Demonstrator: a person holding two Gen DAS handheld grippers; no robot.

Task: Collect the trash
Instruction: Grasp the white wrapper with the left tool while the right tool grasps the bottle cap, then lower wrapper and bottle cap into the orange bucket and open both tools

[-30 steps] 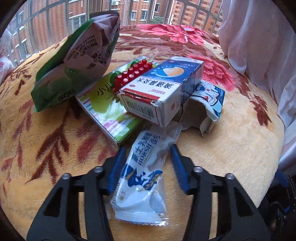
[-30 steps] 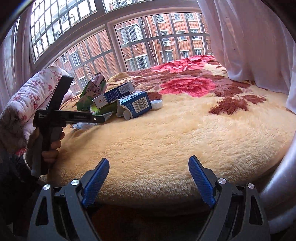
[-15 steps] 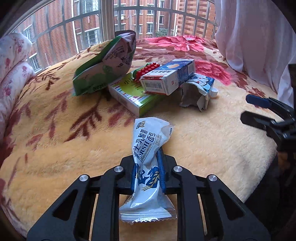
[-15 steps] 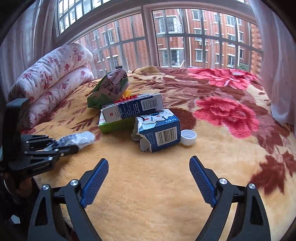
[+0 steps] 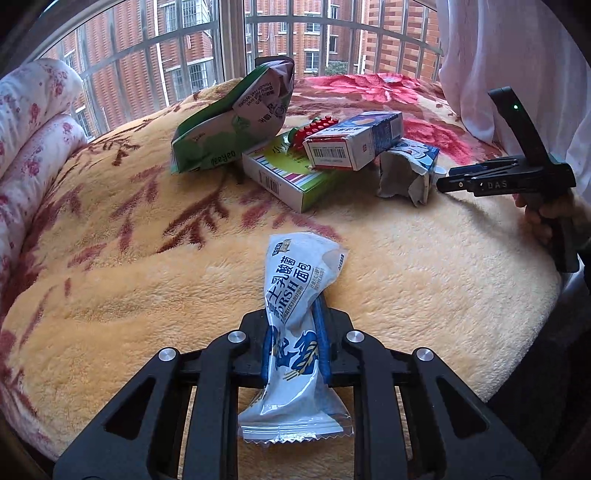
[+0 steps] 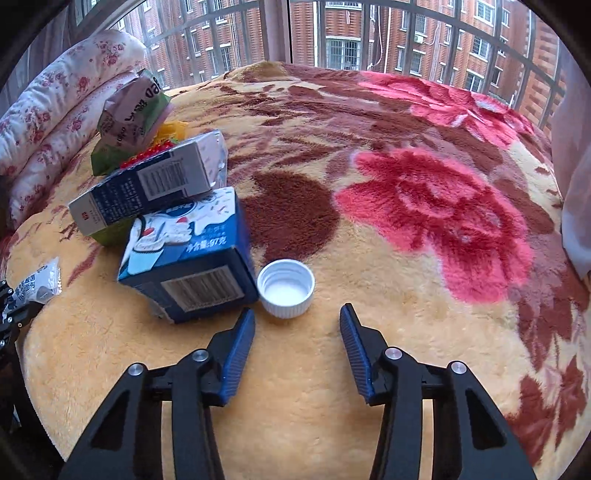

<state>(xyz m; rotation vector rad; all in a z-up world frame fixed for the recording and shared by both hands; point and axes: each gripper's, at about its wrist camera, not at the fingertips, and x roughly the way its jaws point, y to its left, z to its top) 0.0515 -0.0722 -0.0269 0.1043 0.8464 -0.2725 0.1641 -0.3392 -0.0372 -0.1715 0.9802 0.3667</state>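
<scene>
My left gripper (image 5: pixel 293 332) is shut on a white and blue snack wrapper (image 5: pixel 299 295) and holds it above the near edge of the bed. The wrapper also shows at the left edge of the right wrist view (image 6: pixel 35 282). My right gripper (image 6: pixel 297 321) is open, just short of a white bottle cap (image 6: pixel 286 288) that lies open side up on the blanket. A torn blue carton (image 6: pixel 184 254) lies right beside the cap. Behind it are a blue and white box (image 6: pixel 147 188), a green box (image 5: pixel 288 173) and a green wipes bag (image 5: pixel 232 122).
The bed is covered by a fuzzy yellow blanket with red flowers (image 6: pixel 424 206). Rolled floral quilts (image 5: pixel 33 129) lie at the left. A barred window (image 6: pixel 351 33) is behind the bed and a white curtain (image 5: pixel 498 55) hangs at the right.
My left gripper has closed on the snack wrapper and drawn it back from the pile. My right gripper has moved in over the bed to the bottle cap and narrowed its opening.
</scene>
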